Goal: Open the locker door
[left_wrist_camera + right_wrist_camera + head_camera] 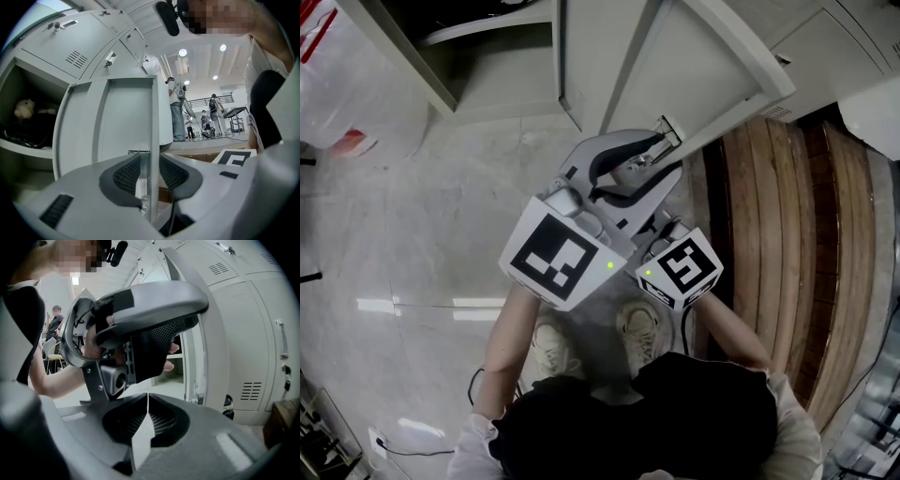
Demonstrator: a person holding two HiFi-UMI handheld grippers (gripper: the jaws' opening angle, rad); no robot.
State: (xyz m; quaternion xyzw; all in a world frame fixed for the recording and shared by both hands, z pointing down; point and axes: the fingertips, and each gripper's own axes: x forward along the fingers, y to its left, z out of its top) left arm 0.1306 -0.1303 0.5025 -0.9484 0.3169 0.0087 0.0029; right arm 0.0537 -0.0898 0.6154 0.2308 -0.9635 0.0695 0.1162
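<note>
Locker door edge clamped in left tongs; right tongs closed, empty; compartment contents indistinct.

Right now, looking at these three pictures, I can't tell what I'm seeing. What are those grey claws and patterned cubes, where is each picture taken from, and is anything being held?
There is no robot here: a person holds a two-jaw hand tool, a gripper, in each hand. The patterned cubes are parts of those grippers. The head view comes from a camera on the person's head, looking down at the shiny floor and their shoes. The other two views come from cameras riding on each gripper. The left gripper is clamped on the free edge of the locker door, which stands open. The right gripper is shut and empty, just behind the left one.
</note>
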